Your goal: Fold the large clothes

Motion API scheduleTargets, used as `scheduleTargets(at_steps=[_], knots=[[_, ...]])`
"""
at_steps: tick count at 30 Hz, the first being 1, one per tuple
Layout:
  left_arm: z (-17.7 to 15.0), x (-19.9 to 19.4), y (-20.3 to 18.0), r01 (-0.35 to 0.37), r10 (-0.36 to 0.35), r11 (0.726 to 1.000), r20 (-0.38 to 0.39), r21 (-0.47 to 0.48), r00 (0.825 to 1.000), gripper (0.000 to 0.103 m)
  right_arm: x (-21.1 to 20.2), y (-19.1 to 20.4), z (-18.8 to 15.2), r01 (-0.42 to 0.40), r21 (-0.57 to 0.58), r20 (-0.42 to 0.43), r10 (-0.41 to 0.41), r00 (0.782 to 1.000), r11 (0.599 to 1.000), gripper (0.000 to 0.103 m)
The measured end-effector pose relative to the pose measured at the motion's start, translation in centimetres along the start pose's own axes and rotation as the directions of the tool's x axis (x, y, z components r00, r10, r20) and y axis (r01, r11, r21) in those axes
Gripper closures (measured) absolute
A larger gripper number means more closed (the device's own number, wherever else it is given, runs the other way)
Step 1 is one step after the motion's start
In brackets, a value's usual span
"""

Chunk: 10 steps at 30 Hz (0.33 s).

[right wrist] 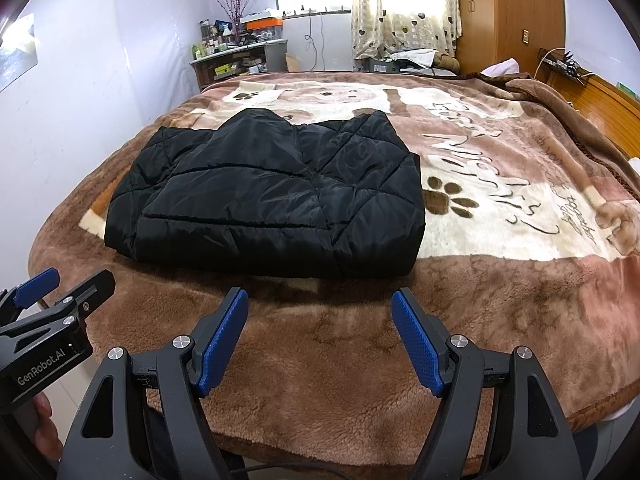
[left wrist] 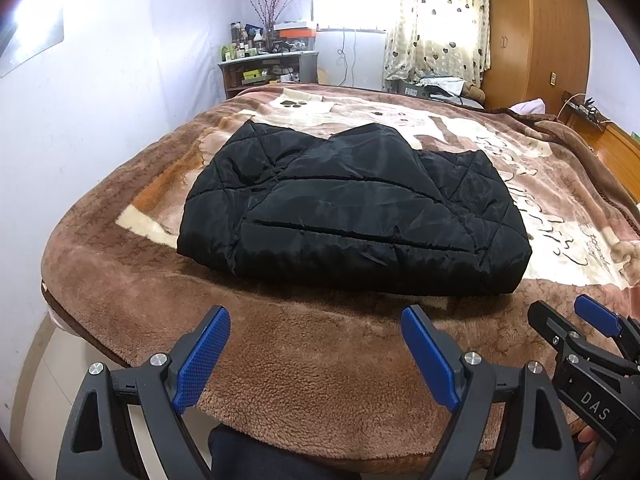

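Already folded, looks like | black quilted jacket [left wrist: 352, 208] lies as a compact bundle mid-blanket [left wrist: 320, 360] | left gripper [left wrist: 316, 344] and right gripper [right wrist: 320, 328] released, holding nothing, hover near bed edge | next: likely tidy or finish

A home bedroom. A bed under a plush brown fleece blanket printed with paw marks [left wrist: 320, 360] fills the centre; at 12 o'clock a bright window with a heart-patterned cream curtain [left wrist: 436, 20]; at 1 o'clock a tall wooden wardrobe [left wrist: 536, 32]; at 11 o'clock a grey shelf unit cluttered with bottles [left wrist: 268, 68].
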<state>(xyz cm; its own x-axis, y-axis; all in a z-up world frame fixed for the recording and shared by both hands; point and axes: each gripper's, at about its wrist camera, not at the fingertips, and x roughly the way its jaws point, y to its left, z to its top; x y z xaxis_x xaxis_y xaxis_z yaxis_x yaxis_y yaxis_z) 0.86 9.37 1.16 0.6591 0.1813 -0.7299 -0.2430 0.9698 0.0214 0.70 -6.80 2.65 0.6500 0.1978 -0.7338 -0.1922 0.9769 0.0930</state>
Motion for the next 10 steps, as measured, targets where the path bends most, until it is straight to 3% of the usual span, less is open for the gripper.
scheduleTargets(at_steps=[10], knots=[[-0.09,0.09,-0.30,0.003,-0.003,1.000,-0.002,-0.006,1.000,0.016,-0.02,0.00,-0.11,0.000,0.005,-0.006,0.000,1.000,1.000,0.029]])
